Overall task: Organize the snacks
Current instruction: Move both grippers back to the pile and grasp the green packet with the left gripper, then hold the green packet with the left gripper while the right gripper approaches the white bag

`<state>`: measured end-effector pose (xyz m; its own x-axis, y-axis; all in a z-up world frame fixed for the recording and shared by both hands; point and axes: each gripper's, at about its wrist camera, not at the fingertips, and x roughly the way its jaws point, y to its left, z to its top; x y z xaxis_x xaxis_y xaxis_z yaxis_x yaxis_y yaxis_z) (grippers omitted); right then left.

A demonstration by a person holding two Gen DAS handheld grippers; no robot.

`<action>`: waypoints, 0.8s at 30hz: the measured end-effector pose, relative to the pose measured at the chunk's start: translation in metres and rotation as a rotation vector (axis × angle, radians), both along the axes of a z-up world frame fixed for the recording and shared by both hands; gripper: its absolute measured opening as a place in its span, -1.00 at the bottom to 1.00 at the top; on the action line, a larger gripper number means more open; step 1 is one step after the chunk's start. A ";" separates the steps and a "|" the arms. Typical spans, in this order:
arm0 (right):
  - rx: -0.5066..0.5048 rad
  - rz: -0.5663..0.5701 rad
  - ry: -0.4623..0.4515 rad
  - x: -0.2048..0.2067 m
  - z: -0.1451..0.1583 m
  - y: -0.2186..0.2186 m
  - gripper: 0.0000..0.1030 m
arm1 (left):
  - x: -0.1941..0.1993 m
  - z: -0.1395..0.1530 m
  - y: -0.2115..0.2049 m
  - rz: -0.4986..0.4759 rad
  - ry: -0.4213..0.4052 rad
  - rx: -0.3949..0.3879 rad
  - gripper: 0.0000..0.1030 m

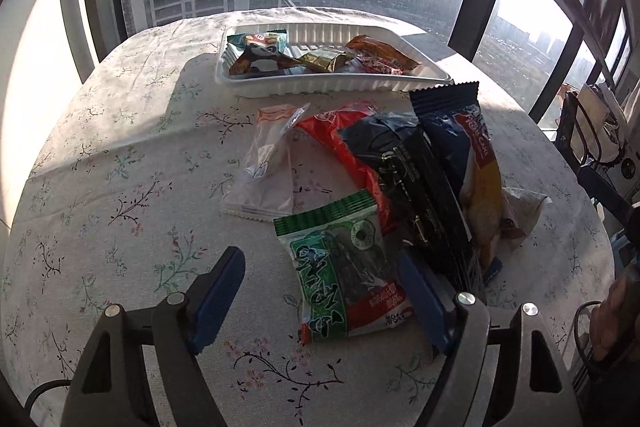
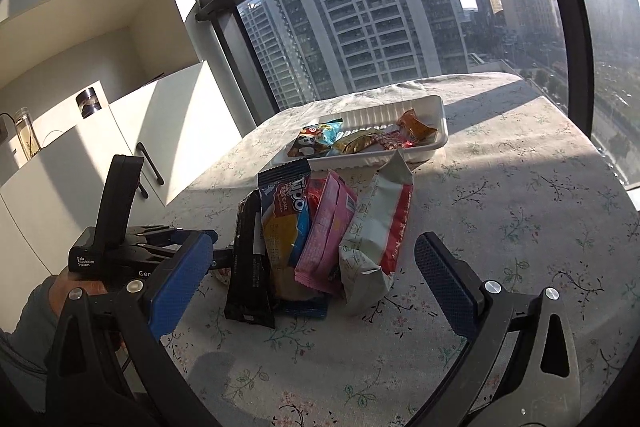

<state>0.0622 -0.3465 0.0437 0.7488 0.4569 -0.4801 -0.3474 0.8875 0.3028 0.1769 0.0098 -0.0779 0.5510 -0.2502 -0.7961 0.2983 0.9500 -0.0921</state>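
A pile of snack packets lies on the floral tablecloth. In the left wrist view my left gripper [image 1: 322, 267] is open, its jaws on either side of a green packet [image 1: 344, 267]. Beyond lie a black packet [image 1: 416, 179], a blue Tipo packet [image 1: 468, 147], a red packet [image 1: 344, 147] and a clear packet [image 1: 268, 167]. A white tray [image 1: 280, 89] at the far side holds several small snacks. In the right wrist view my right gripper [image 2: 316, 259] is open and empty, just short of the pile: black packet [image 2: 248, 259], Tipo packet [image 2: 286, 219], pink packet [image 2: 328, 231], white-and-red packet [image 2: 380, 223]. The tray [image 2: 436, 143] lies beyond.
The round table [image 1: 120, 167] stands against tall windows. White cabinets [image 2: 120, 131] are at the left of the right wrist view, with a jar and a bottle on the counter. A chair with bags [image 1: 588, 131] stands to the right of the table.
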 end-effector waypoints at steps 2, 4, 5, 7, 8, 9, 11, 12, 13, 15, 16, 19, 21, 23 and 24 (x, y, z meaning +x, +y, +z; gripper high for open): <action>0.002 0.002 0.002 0.001 -0.001 0.000 0.99 | 0.002 -0.004 -0.004 -0.013 0.021 0.011 0.17; 0.000 0.004 0.005 0.001 -0.003 0.000 0.99 | 0.002 -0.007 -0.007 -0.025 0.025 0.032 0.05; 0.000 0.005 0.005 0.001 -0.003 0.001 0.99 | 0.002 -0.007 -0.008 -0.029 0.025 0.039 0.05; -0.001 0.006 0.004 0.001 -0.004 0.001 0.99 | 0.003 -0.008 -0.008 -0.032 0.029 0.034 0.02; -0.001 0.006 0.005 0.001 -0.005 0.001 0.99 | 0.004 -0.008 -0.008 -0.033 0.031 0.035 0.00; -0.002 0.006 0.008 0.001 -0.005 0.001 0.99 | 0.005 -0.008 -0.009 -0.036 0.032 0.038 -0.04; -0.004 0.005 0.013 0.001 -0.006 0.002 0.99 | 0.006 -0.008 -0.009 -0.043 0.034 0.044 -0.09; -0.006 0.004 0.014 0.001 -0.007 0.002 0.99 | 0.006 -0.008 -0.009 -0.047 0.033 0.048 -0.11; -0.007 0.003 0.015 0.002 -0.008 0.002 0.99 | 0.006 -0.008 -0.010 -0.052 0.030 0.052 -0.16; -0.006 0.000 0.019 0.002 -0.008 0.001 0.99 | 0.004 -0.008 -0.009 -0.060 0.027 0.057 -0.27; -0.007 0.000 0.020 0.002 -0.008 0.001 0.99 | 0.004 -0.007 -0.009 -0.063 0.025 0.057 -0.35; -0.014 -0.001 0.027 0.004 -0.010 0.001 0.99 | 0.002 -0.007 -0.004 -0.074 0.034 0.037 -0.38; -0.017 0.000 0.033 0.005 -0.011 0.001 0.99 | -0.001 -0.007 0.000 -0.078 0.035 0.023 -0.39; -0.019 -0.002 0.035 0.006 -0.011 0.001 0.99 | -0.004 -0.006 0.004 -0.077 0.040 0.006 -0.42; -0.023 -0.005 0.037 0.007 -0.011 0.001 0.99 | -0.005 -0.006 0.007 -0.074 0.042 -0.001 -0.43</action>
<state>0.0692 -0.3453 0.0330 0.7325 0.4416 -0.5181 -0.3316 0.8961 0.2950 0.1723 0.0163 -0.0837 0.4972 -0.2899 -0.8178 0.3639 0.9253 -0.1068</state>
